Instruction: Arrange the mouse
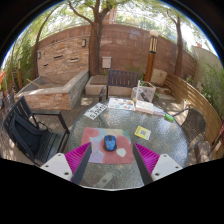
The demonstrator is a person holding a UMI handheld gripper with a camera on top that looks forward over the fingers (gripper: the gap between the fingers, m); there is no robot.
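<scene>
A blue and black mouse [110,144] sits on a reddish-pink mouse mat [103,142] on a round glass table [160,140]. A white patch [122,152] lies on the mat just right of the mouse. My gripper [111,160] is open and empty. Its fingers with magenta pads [77,157] stand wide apart, either side of the mat. The mouse lies between and just ahead of the fingertips, with gaps on both sides.
A yellow-green note [143,132] lies on the table beyond the right finger. A black metal chair [33,132] stands at the left, another chair [195,125] at the right. Beyond are a brick wall [120,48], planters and a tree.
</scene>
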